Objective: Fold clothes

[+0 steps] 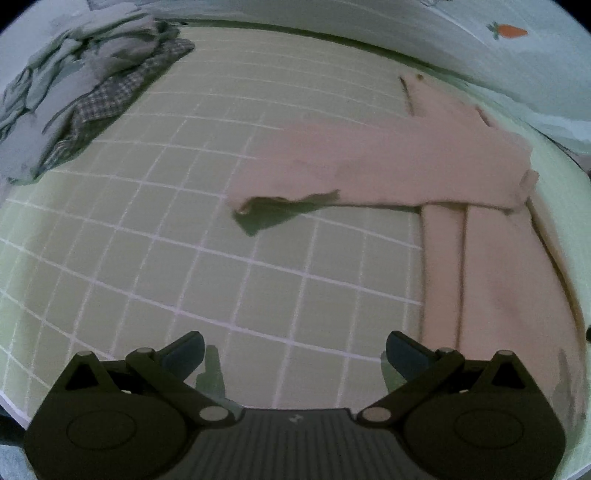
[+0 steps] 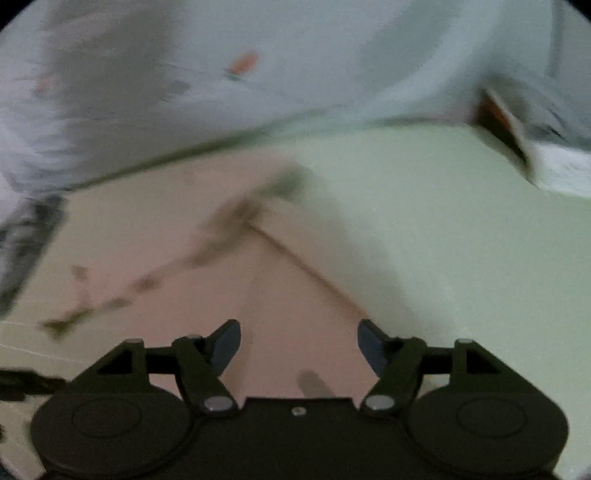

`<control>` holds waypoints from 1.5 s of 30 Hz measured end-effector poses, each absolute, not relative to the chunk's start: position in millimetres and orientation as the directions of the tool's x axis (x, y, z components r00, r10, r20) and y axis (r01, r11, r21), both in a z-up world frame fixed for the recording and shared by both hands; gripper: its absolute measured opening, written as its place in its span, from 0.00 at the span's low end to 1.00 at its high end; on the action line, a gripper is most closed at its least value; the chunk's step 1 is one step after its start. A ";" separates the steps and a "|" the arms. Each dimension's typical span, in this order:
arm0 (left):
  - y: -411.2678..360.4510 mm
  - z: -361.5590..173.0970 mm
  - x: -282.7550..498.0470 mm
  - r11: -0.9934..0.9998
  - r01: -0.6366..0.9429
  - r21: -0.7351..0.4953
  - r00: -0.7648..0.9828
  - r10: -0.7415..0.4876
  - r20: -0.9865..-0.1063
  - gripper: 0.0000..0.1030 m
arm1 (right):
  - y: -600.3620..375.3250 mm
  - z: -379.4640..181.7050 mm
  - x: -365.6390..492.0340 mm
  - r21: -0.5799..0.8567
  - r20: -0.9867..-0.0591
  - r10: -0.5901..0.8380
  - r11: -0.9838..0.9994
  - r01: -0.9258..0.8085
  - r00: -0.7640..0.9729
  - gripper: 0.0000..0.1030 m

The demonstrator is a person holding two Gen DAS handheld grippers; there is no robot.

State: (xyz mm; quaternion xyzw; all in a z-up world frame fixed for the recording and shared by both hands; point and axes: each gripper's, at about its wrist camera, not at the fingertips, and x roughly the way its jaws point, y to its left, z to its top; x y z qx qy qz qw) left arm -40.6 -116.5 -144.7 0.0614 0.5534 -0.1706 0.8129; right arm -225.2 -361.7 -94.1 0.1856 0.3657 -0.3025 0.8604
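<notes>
A pale pink garment lies partly folded on the green gridded mat, its upper part laid across to the left and two long strips running toward me at the right. My left gripper is open and empty, above the mat just left of the strips. In the blurred right wrist view the same pink garment lies under and ahead of my right gripper, which is open and empty just above the cloth.
A heap of unfolded clothes, grey and checked, lies at the mat's far left. A pale sheet with a carrot print rises behind the mat. A box-like object sits at the far right.
</notes>
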 end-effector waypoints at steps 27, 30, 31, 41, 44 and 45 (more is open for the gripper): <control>-108.2 -141.7 -51.1 0.939 0.338 -0.057 0.344 -0.180 -0.921 1.00 | -390.2 -131.9 -253.8 0.060 -0.807 -0.360 0.738 0.672 0.468 0.06; -98.5 -140.1 -44.6 0.935 0.350 -0.058 0.349 -0.188 -0.918 1.00 | -375.1 -122.0 -250.4 0.015 -0.782 -0.404 0.748 0.663 0.474 0.05; -95.1 -139.8 -42.3 0.933 0.355 -0.058 0.349 -0.190 -0.918 1.00 | -369.3 -117.7 -249.3 0.003 -0.772 -0.416 0.753 0.658 0.481 0.05; -49.3 -139.1 -16.3 0.906 0.420 -0.051 0.342 -0.211 -0.916 1.00 | -294.2 -118.8 -210.9 0.013 -0.774 -0.375 0.796 0.605 0.511 0.04; -33.1 -138.4 -8.2 0.898 0.438 -0.039 0.350 -0.210 -0.913 1.00 | -271.5 -120.6 -198.7 0.020 -0.777 -0.358 0.808 0.589 0.517 0.04; -27.9 -138.3 -5.8 0.898 0.440 -0.035 0.352 -0.208 -0.912 1.00 | -264.0 -121.2 -194.6 0.022 -0.779 -0.353 0.811 0.584 0.519 0.05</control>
